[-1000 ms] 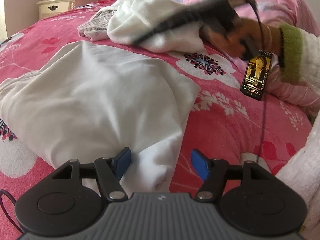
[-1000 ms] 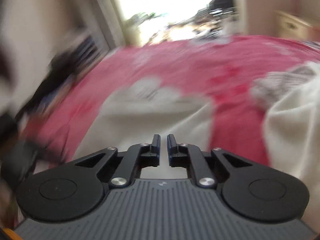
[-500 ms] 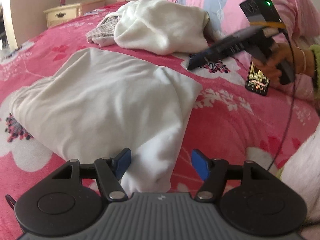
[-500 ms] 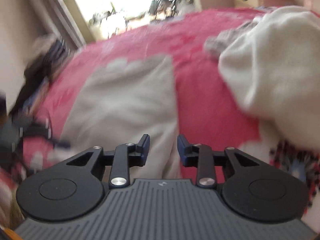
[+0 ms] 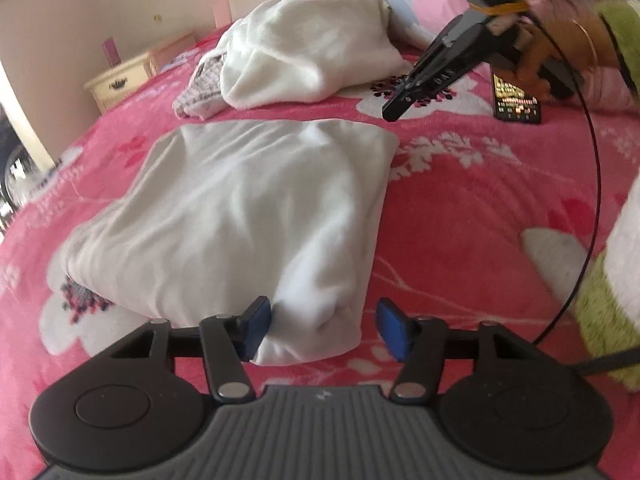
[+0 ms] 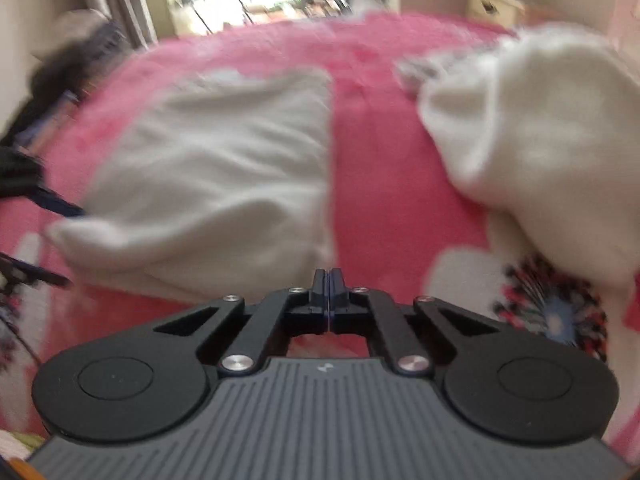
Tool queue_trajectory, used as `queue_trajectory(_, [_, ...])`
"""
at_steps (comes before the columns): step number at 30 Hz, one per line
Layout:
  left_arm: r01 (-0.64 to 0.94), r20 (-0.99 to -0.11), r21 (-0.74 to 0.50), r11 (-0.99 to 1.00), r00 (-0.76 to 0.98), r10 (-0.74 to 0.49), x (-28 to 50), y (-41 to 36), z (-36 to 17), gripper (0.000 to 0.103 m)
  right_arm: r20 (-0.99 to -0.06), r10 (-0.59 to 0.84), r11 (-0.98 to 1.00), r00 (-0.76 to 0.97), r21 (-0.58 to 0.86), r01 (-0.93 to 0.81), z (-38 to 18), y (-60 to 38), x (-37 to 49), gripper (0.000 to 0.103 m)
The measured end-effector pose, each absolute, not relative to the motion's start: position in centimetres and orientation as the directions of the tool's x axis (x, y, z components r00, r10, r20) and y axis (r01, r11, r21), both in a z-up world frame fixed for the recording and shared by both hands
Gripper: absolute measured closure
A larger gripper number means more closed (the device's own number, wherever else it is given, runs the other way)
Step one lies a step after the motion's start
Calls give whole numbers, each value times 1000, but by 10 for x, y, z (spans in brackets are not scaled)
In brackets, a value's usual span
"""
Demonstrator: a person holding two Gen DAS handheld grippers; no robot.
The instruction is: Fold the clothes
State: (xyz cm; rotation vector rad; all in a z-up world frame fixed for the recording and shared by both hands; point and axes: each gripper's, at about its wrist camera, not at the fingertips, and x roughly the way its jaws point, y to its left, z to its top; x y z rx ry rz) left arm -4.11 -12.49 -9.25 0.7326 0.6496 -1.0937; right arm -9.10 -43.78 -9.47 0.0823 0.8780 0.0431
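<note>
The left gripper (image 5: 323, 326) stands wide, the folded white garment (image 5: 248, 216) reaching between its fingers (touching the left one). The right gripper (image 6: 327, 286) is pinched together, empty, garment ahead-left.

The left gripper (image 5: 322, 326) has a ribbed grey body with a small pale logo at its near centre, flanked by two round black discs. Black link arms with silver screws run forward to two fingers faced with blue pads (image 5: 390, 328). The right gripper (image 6: 328, 294) is built the same: grey ribbed housing, black discs, silver screws, dark blue fingertips. Seen from the left wrist camera, the right gripper's black handle carries a green light, a yellow band and faint lettering on its side; a thin black cable (image 5: 596, 184) curves down from it. The person wears a fuzzy white sleeve (image 5: 624, 240) with green trim and a thin bangle.
</note>
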Motion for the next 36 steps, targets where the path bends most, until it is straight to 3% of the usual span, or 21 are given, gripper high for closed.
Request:
queue_trajectory(3, [931,-764,254,264,360,-535,-47,-125,-93,47,-751,73,986,656,153,65,-95,-452,-94,103])
queue_trajectory(7, [924,-751,280,260,380,-540,-52,-126,-92,49,-686,240,911,687,404,86,-93,-462,-105,94])
queue_trajectory(8, [922,-748,286,259,384,-541,-54,-128,-92,49,-675,266,894,688,440,86,-95,-461,-106,88])
queue_trajectory(10, [917,-747,298,266,398,-533,-55,-131,-92,49,-679,272,890,682,447,91,-100,-454,-105,55])
queue_trajectory(11, [914,-748,298,275,402,-527,-54,-132,-92,49,-687,271,892,674,442,92,-104,-450,-102,54])
queue_trajectory(14, [906,-753,298,301,417,-509,-54,-136,-91,50,-714,250,912,654,400,88,-110,-437,-93,56])
queue_trajectory(15, [901,-753,303,309,425,-502,-54,-137,-91,50,-723,237,922,649,377,84,-111,-433,-90,70])
queue_trajectory(16, [895,-751,315,316,439,-494,-54,-138,-90,50,-732,223,932,643,354,80,-111,-428,-88,92])
queue_trajectory(18, [882,-745,338,330,465,-478,-56,-139,-90,50,-722,205,943,661,327,65,-104,-422,-88,96])
queue_trajectory(26, [844,-714,433,318,536,-451,-65,-146,-94,50,-566,256,857,784,508,87,-61,-442,-97,98])
queue_trajectory(27, [838,-713,443,318,545,-441,-65,-147,-95,53,-542,265,839,797,538,87,-57,-446,-97,98])
queue_trajectory(29, [827,-722,454,332,560,-406,-65,-148,-99,67,-501,285,801,817,593,84,-50,-452,-98,98])
queue_trajectory(30, [821,-726,460,338,567,-389,-65,-148,-100,78,-490,290,792,822,605,81,-48,-453,-98,98])
queue_trajectory(31, [815,-730,466,344,574,-371,-65,-149,-102,83,-491,292,796,821,600,76,-48,-452,-98,98])
queue_trajectory(33, [803,-737,477,356,587,-335,-64,-149,-105,82,-492,294,803,820,592,67,-47,-451,-97,98])
queue_trajectory(35, [791,-743,489,367,599,-299,-64,-150,-109,72,-496,297,803,816,592,68,-49,-449,-96,98])
queue_trajectory(36, [781,-741,500,375,610,-282,-64,-151,-109,61,-497,300,801,814,595,68,-50,-449,-95,98])
